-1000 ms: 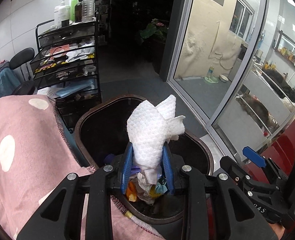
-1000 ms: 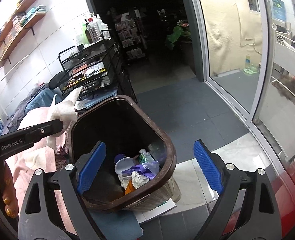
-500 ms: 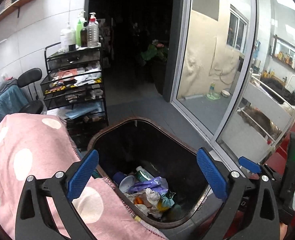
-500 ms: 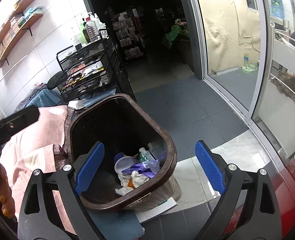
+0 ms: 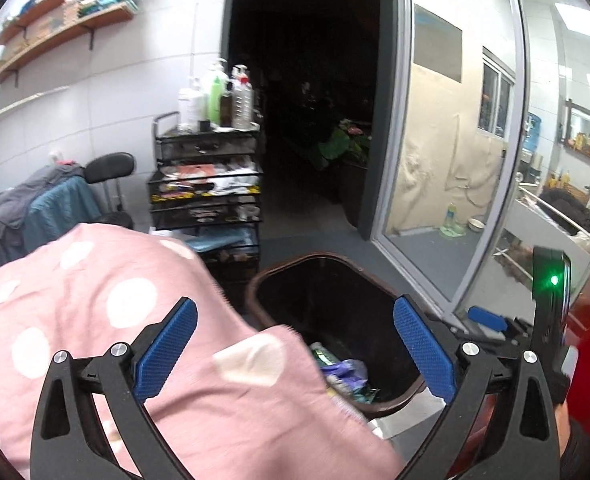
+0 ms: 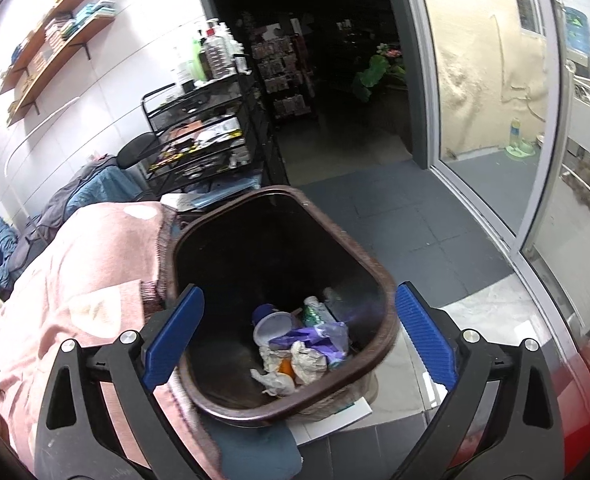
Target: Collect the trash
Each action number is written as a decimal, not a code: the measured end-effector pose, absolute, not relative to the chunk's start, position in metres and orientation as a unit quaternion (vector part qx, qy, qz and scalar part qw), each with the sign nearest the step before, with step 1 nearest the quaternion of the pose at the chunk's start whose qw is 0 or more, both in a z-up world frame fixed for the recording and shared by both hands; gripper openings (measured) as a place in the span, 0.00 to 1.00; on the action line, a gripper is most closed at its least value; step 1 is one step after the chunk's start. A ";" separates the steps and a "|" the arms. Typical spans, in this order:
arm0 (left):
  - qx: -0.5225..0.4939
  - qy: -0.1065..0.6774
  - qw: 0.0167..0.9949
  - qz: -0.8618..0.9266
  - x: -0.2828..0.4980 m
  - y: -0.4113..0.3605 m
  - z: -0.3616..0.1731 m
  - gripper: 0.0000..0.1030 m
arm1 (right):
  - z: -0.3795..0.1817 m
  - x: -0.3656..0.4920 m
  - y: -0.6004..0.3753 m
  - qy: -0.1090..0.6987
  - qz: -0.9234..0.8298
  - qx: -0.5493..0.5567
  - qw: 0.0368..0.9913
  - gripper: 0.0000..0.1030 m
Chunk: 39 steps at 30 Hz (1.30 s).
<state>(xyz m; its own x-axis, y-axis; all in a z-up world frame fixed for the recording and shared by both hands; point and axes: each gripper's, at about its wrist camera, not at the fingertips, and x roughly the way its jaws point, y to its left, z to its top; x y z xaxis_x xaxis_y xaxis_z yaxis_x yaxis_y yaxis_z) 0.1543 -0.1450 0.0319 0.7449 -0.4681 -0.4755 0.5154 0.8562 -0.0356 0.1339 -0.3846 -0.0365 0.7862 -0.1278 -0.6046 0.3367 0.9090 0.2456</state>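
Jaws of the left gripper (image 5: 295, 344) stand spread wide with nothing between the blue pads; below and behind them lie the pink dotted blanket (image 5: 95, 320) and the near rim of the brown trash bin (image 5: 375, 276). A second ago this gripper pinched a crumpled white tissue over the bin's mouth; half a second ago it was already spread and empty, and the view has since lifted away so the blanket covers more of the foreground. The right gripper (image 6: 299, 340) is also wide, its jaws opening a little further, holding nothing, poised above the bin (image 6: 383, 288), much as it was a second ago. Inside the bin sits the collected trash (image 6: 295, 352): crumpled white paper, a purple glove, a plastic cup and a green bottle. Beyond the bin stands a black wire cart (image 5: 207, 196) topped with bottles, then a dark doorway (image 5: 307, 100) and a glass door (image 5: 455, 160).
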 end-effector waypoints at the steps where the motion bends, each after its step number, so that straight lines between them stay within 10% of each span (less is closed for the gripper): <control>1: 0.053 0.236 0.937 -0.252 0.150 -0.139 0.032 0.95 | -0.035 0.135 -0.382 0.301 -0.122 0.171 0.930 0.93; 39: -0.011 0.172 0.985 -0.009 0.055 -0.001 0.018 0.95 | 0.006 0.085 -0.196 0.204 0.041 0.040 0.977 0.95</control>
